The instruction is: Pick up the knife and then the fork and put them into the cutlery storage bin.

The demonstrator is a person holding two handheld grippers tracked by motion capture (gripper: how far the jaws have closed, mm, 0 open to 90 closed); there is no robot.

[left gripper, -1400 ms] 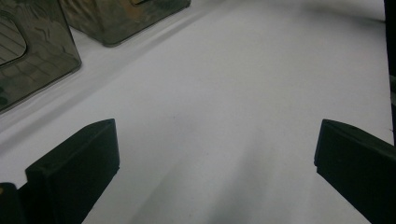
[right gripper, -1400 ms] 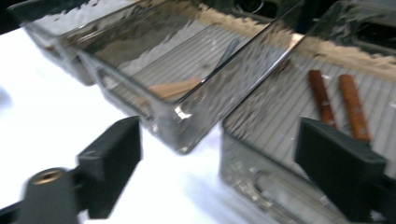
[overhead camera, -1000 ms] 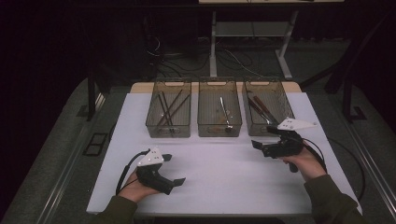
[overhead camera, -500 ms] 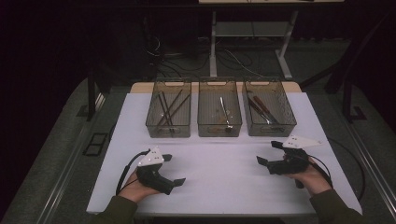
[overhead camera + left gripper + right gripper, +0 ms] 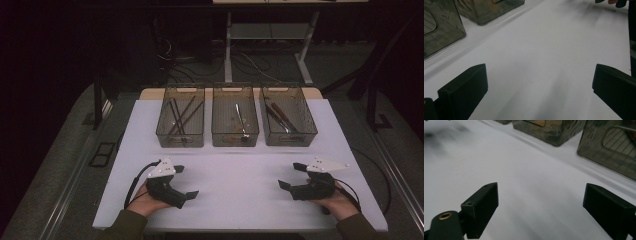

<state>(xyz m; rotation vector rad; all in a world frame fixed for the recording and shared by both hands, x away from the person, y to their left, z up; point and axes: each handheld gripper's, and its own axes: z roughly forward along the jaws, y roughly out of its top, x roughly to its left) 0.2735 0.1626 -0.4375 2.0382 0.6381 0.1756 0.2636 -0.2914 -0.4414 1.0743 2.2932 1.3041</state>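
My left gripper (image 5: 185,181) rests open on the white table (image 5: 235,165) at the near left, held by a hand. In the left gripper view its jaws stand wide apart with bare table between them (image 5: 539,92). My right gripper (image 5: 291,175) rests open at the near right, jaws pointing left. The right gripper view shows my right gripper (image 5: 541,207) holding nothing. Three clear bins stand in a row at the back: the left bin (image 5: 180,117) holds dark sticks, the middle bin (image 5: 235,120) a silver utensil, the right bin (image 5: 288,116) dark-handled utensils.
Two bins (image 5: 441,27) show at the top left of the left gripper view, and two bins (image 5: 614,147) at the top right of the right gripper view. Cables and a metal stand (image 5: 227,45) lie on the dark floor behind the table.
My right gripper has drawn back from in front of the right bin toward the near edge and come down onto the table. The left gripper has stayed put.
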